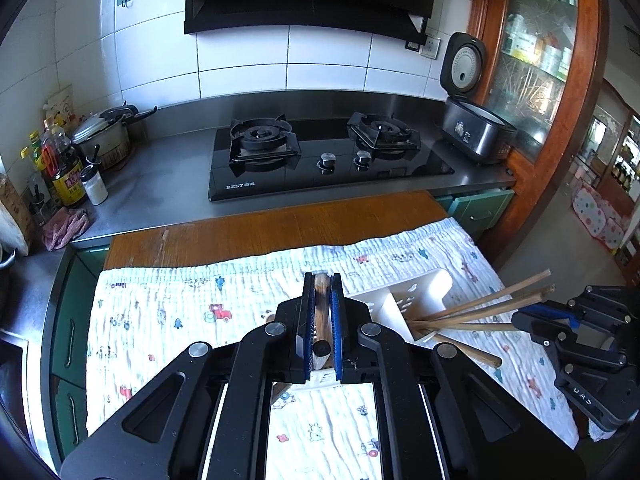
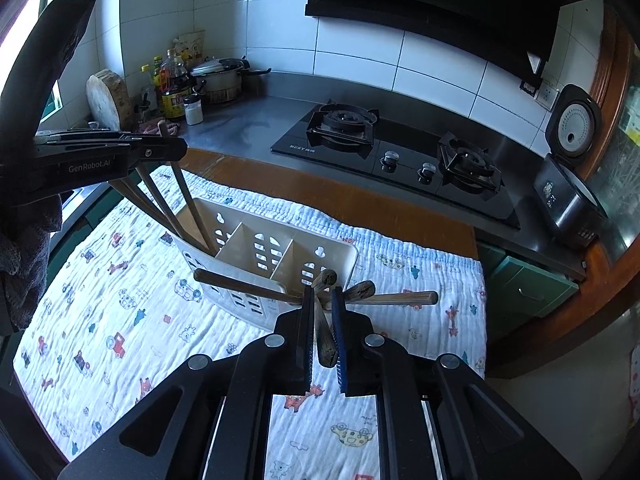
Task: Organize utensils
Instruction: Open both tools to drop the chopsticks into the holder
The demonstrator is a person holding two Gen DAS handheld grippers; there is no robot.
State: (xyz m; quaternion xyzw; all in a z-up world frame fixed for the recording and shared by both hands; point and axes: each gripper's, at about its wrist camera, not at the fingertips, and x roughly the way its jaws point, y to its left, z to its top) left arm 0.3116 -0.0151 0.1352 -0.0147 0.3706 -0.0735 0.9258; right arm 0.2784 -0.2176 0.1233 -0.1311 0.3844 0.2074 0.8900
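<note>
A white plastic utensil holder point(image 2: 264, 256) with three compartments lies on a printed cloth point(image 2: 120, 320) that covers a wooden table point(image 1: 280, 228), about midway across the cloth and nearer its far edge, which runs beside the steel counter with the gas stove point(image 1: 328, 156). The left gripper point(image 1: 322, 320) is nearly closed, its blue pads clamped on a wooden handle point(image 1: 320, 316) that runs between them. In the right wrist view that gripper point(image 2: 160, 150) sits over the holder's left end compartment, where several chopsticks point(image 2: 188, 200) stand tilted against the rim. The right gripper point(image 2: 322, 332) stands narrow with a wooden utensil handle point(image 2: 325, 340) between its pads at the holder's right end; whether the pads still press on it I cannot tell. More wooden handles point(image 2: 400, 299) fan out of that right compartment, over the holder's near rim. A rice cooker point(image 1: 476, 132) with its lid up stands at the counter's right end.
</note>
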